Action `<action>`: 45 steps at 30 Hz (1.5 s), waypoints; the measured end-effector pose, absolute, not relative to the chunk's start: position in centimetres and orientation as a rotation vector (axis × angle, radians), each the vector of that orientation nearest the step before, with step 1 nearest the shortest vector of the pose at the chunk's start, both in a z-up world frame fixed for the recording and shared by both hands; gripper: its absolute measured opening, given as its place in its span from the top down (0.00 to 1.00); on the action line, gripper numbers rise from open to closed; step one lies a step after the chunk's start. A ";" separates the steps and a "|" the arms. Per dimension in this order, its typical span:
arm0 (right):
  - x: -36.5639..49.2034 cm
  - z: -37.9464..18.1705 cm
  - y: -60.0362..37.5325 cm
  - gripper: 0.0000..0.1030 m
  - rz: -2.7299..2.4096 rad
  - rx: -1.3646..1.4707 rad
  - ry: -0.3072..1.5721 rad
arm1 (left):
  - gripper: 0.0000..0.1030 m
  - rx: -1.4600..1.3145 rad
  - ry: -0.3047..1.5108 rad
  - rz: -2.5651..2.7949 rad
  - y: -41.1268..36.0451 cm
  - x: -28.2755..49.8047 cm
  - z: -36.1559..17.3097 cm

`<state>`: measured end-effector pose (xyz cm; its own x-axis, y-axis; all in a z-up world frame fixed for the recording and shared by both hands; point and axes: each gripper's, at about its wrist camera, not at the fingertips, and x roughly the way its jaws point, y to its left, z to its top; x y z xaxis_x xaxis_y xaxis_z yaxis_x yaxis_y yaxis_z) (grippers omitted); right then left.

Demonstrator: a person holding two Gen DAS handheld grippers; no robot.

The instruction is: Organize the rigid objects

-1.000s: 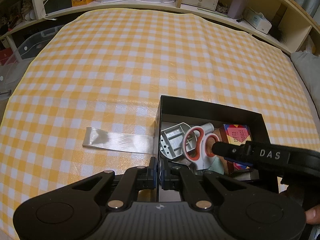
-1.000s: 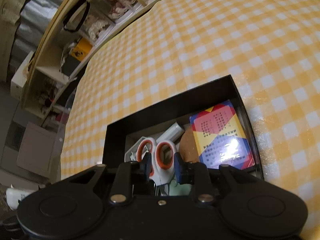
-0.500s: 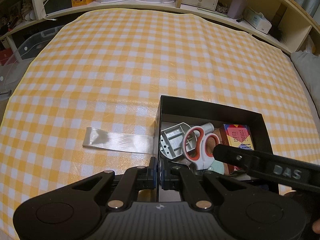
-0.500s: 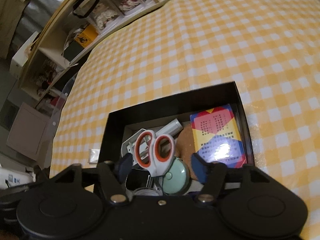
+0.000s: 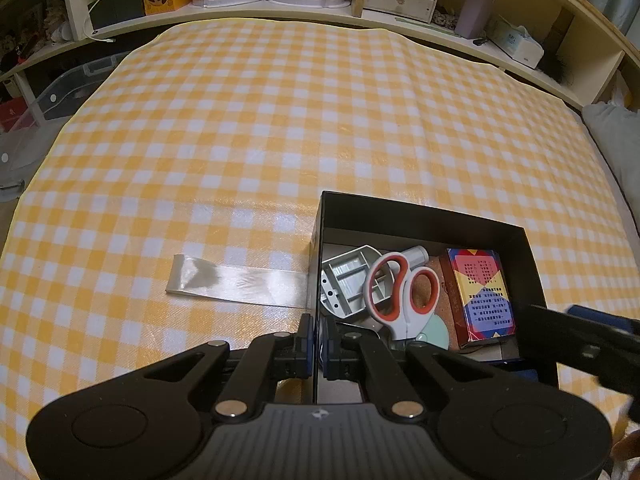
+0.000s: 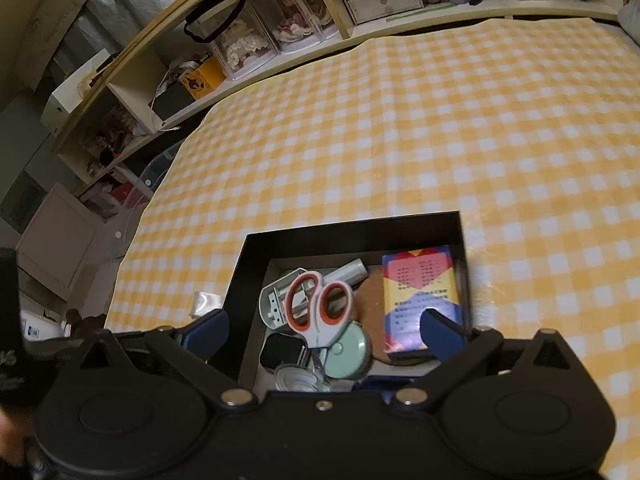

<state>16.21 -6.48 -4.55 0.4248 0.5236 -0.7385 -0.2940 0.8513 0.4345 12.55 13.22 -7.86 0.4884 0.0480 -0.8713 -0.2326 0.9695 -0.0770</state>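
Observation:
A black open box (image 5: 420,216) sits on the yellow checked tablecloth. In it lie orange-and-white scissors (image 5: 405,320), a grey plastic part (image 5: 344,280), a colourful card pack (image 5: 480,292), a cork disc (image 6: 370,300) and a mint round thing (image 6: 348,350). My left gripper (image 5: 317,342) is shut on the box's left wall. Above the box (image 6: 352,228) my right gripper (image 6: 324,330) hovers, its jaws opening wide. The scissors (image 6: 320,320) lie below it, untouched by the pads. One right finger (image 5: 580,332) shows in the left wrist view.
A strip of clear tape (image 5: 240,280) lies on the cloth left of the box. Shelves (image 5: 320,12) crowded with containers run along the far edge. A clear plastic bin (image 5: 60,92) stands beyond the table's left edge.
The right gripper let go of the scissors' handles, spread wide and rose. The scissors now lie in the box. The left gripper kept still on the box wall.

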 end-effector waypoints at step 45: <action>3.6 1.0 -15.6 0.00 0.434 0.066 0.708 | 0.15 -0.139 0.658 0.196 7.1 -2.0 -0.4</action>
